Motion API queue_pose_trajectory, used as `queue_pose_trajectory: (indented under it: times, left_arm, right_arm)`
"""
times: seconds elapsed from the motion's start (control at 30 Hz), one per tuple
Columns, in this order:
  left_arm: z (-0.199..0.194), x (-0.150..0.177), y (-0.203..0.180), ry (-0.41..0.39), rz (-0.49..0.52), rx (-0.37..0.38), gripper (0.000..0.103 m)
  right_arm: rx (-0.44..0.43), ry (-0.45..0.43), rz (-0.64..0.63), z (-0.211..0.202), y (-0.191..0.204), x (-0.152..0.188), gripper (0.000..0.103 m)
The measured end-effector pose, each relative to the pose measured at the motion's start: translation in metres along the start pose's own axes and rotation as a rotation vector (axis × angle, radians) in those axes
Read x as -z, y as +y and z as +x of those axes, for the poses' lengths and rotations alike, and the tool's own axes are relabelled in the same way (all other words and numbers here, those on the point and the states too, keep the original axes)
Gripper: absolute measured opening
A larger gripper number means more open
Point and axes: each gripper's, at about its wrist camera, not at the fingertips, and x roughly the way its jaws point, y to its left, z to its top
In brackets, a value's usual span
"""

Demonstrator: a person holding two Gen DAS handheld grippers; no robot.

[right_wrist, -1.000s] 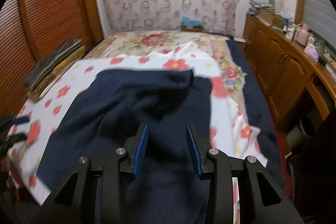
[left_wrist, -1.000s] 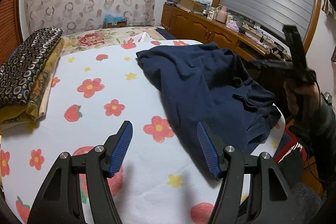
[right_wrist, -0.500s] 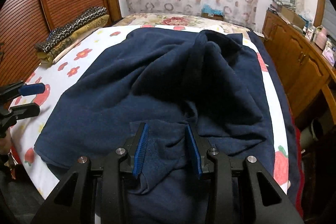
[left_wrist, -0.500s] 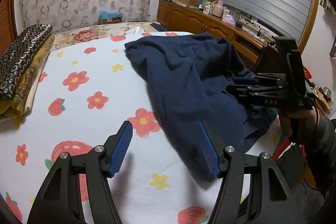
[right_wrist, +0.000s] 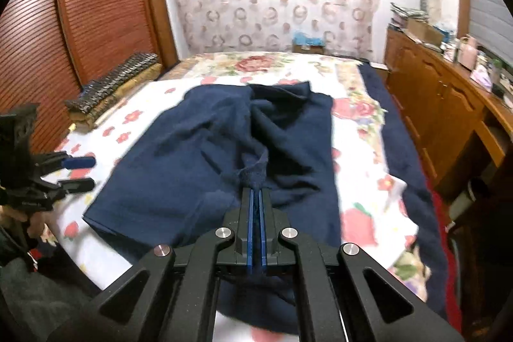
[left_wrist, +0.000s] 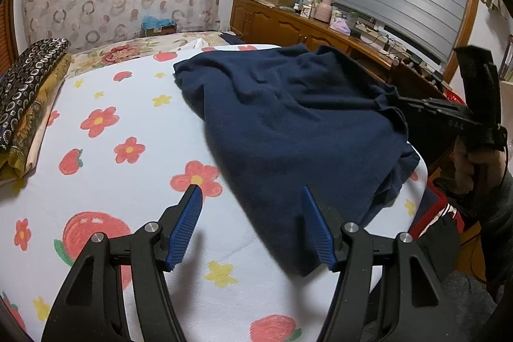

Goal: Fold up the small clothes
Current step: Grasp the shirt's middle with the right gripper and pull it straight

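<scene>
A dark navy garment (left_wrist: pixel 288 124) lies crumpled on the flowered bed sheet (left_wrist: pixel 121 104); it also shows in the right wrist view (right_wrist: pixel 205 156). My right gripper (right_wrist: pixel 256 193) is shut on a bunched edge of the garment and lifts it slightly; in the left wrist view it (left_wrist: pixel 400 101) pinches the garment's right edge. My left gripper (left_wrist: pixel 251 197) is open and empty, hovering above the sheet at the garment's near corner; it shows at the left of the right wrist view (right_wrist: pixel 78 172).
Folded patterned blankets (left_wrist: pixel 29 92) are stacked at the bed's left side. A wooden dresser (left_wrist: pixel 314 31) with clutter runs along the right wall. A wooden slatted wardrobe (right_wrist: pixel 73 15) stands on the left. The bed's near edge (left_wrist: pixel 320 294) is close.
My right gripper has closed on the garment's edge and pulled it up. My left gripper stays open and has barely moved.
</scene>
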Motion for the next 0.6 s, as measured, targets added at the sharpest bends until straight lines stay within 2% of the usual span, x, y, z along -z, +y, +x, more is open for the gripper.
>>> queue_pose_trajectory:
  times: [0.1, 0.2, 0.27, 0.33, 0.47, 0.6]
  left_arm:
    - [0.0, 0.0, -0.001, 0.003, -0.003, -0.002, 0.065]
    - [0.002, 0.001, -0.002, 0.01, -0.001, -0.008, 0.065]
    - [0.002, 0.001, -0.001, 0.014, -0.002, -0.009, 0.065]
    - [0.002, 0.001, -0.001, 0.015, -0.005, -0.009, 0.065]
    - [0.006, 0.0, -0.001, 0.019, -0.008, -0.01, 0.065]
    - [0.009, 0.002, -0.001, 0.026, -0.009, -0.009, 0.065]
  right_arm:
    - [0.038, 0.03, 0.009, 0.008, -0.004, 0.005, 0.003]
    - [0.097, 0.026, 0.002, 0.017, 0.001, -0.003, 0.012]
    - [0.121, 0.002, -0.004, 0.019, 0.005, -0.01, 0.037]
    - [0.112, -0.02, -0.004, 0.019, 0.01, -0.016, 0.045]
    - [0.082, 0.004, -0.068, 0.046, 0.021, -0.022, 0.046]
    - [0.094, 0.084, -0.107, 0.081, 0.016, -0.02, 0.049]
